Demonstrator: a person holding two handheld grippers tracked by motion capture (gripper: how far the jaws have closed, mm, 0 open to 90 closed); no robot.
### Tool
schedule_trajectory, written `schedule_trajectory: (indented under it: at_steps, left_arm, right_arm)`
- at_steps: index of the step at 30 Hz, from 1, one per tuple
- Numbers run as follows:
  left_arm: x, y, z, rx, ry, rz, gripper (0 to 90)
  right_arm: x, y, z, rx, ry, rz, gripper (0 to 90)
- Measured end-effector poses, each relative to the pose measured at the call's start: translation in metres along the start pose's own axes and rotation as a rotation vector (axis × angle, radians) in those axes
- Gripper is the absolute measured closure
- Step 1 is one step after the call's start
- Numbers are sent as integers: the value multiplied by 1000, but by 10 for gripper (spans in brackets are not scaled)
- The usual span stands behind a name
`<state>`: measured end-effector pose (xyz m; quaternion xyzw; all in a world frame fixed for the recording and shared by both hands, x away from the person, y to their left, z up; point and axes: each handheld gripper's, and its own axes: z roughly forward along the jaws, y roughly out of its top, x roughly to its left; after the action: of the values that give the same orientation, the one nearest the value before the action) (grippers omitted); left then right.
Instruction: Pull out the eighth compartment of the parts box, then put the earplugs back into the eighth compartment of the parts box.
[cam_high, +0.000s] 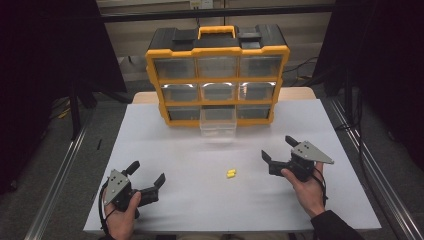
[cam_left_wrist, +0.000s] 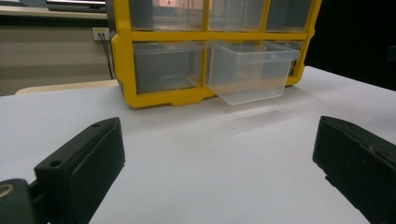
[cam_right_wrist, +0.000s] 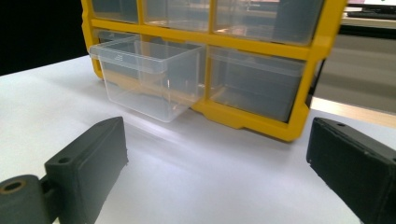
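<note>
A yellow and black drawer cabinet (cam_high: 217, 75) stands at the back of the white table (cam_high: 165, 150). Its bottom middle clear drawer (cam_high: 217, 121) is pulled out toward me, and it looks empty (cam_left_wrist: 250, 70) (cam_right_wrist: 149, 79). A small yellow piece (cam_high: 231, 174) lies on the table between the two grippers. My left gripper (cam_high: 147, 172) rests at the front left, open, with nothing between its jaws. My right gripper (cam_high: 279, 148) sits at the right, open and empty too. Both point toward the cabinet (cam_left_wrist: 163, 56) (cam_right_wrist: 261, 70).
The cabinet has a yellow carry handle (cam_high: 216, 31) on top and several shut clear drawers. Metal rails (cam_high: 60, 175) run along both sides of the table. Dark curtains hang at left and right behind it.
</note>
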<state>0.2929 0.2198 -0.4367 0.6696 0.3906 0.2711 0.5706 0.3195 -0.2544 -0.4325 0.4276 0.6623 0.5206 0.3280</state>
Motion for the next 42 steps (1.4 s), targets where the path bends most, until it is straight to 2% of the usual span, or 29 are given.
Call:
schedule_trajectory:
  at_steps: [9,15,19,25,29,31,33,36,42]
  left_arm:
    - [0,-1,-2,6,7,9,23]
    - [2,-3,-3,22,23,8,23]
    - [0,-2,-3,15,15,11,23]
    - [-1,0,-5,7,29,7,23]
    - [-1,0,-8,6,35,15,23]
    - [-1,0,-8,6,38,14,23]
    - [-1,0,-7,2,40,9,23]
    - [0,-1,-6,9,42,6,23]
    - [1,-2,-7,9,39,2,23]
  right_arm:
    - [-4,-3,-18,-21,-26,25,41]
    - [-10,-5,-33,-34,-67,53,44]
    - [-13,-10,-42,-40,-101,67,42]
    - [-13,-18,-54,-29,-120,72,41]
    - [-10,-24,-65,-3,-130,74,38]
    - [-10,-26,-66,-5,-129,83,38]
    - [-9,-24,-65,-7,-126,71,38]
    - [-8,-21,-62,-14,-127,31,38]
    - [-8,-21,-57,0,-113,40,38]
